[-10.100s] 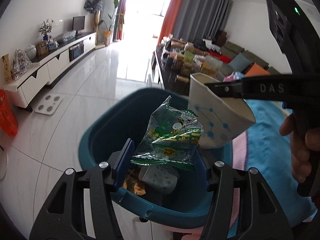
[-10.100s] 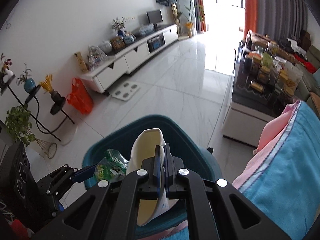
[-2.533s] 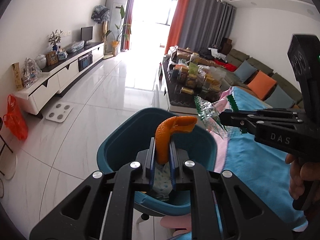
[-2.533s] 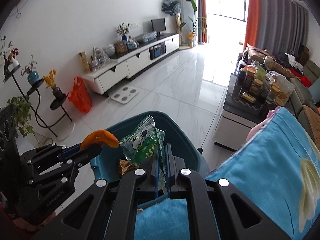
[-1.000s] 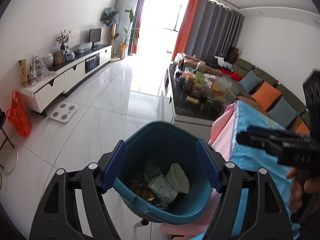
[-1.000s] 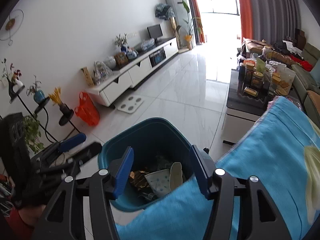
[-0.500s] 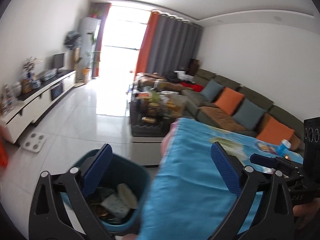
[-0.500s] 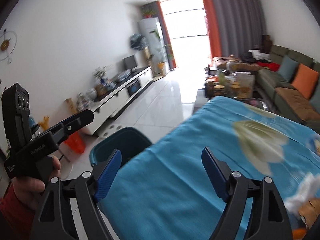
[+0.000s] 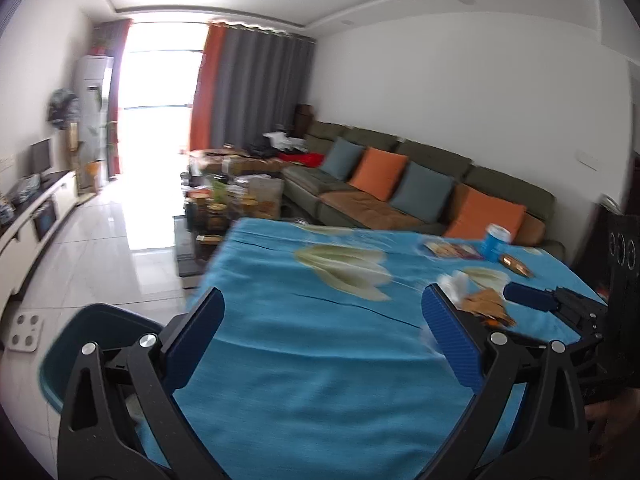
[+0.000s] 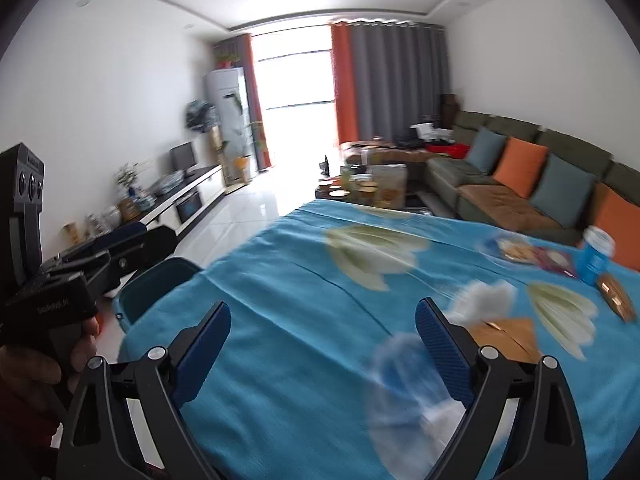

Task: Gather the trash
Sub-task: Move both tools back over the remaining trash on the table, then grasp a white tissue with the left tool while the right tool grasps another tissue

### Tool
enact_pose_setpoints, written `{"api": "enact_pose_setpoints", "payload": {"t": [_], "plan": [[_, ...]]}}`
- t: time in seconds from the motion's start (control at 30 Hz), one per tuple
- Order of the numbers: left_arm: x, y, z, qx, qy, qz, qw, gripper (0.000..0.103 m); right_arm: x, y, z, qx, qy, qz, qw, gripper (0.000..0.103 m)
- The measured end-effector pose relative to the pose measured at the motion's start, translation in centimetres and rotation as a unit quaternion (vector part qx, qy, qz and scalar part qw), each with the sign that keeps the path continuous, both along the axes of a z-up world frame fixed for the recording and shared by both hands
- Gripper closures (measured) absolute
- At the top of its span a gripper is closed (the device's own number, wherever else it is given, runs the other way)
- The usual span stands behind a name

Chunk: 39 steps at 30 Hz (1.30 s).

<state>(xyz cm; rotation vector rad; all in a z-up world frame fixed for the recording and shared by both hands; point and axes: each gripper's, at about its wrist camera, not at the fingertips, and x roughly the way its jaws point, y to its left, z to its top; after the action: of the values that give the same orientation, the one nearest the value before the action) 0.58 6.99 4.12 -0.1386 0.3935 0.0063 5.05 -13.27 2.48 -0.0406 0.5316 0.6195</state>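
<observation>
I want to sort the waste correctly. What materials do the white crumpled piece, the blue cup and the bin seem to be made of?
The white crumpled piece looks like soft matte tissue paper: fluffy, irregular edges, though blurred. The blue cup seems paper or thin plastic, with a printed wall and a pale rim; the blur leaves it open. The bin looks like moulded teal plastic, smooth with a slight sheen and a rounded rim.

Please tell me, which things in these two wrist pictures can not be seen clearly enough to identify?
- Left wrist view: teal bin, contents hidden by the left gripper frame.
- Right wrist view: pale clear item on the blue cloth, motion-blurred beside the right gripper.
- Both views: brown wrapper, print unreadable.
</observation>
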Motion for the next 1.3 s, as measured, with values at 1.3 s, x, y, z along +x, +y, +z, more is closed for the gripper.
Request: {"api": "enact_pose_setpoints", "payload": {"t": [1.3], "plan": [[10.3,-10.2,-4.7,0.041,0.062,-0.144,0.9869,0.006,3.9,-7.1,-8.1,-0.04,0.131,-0.12,0.983,0.041]]}}
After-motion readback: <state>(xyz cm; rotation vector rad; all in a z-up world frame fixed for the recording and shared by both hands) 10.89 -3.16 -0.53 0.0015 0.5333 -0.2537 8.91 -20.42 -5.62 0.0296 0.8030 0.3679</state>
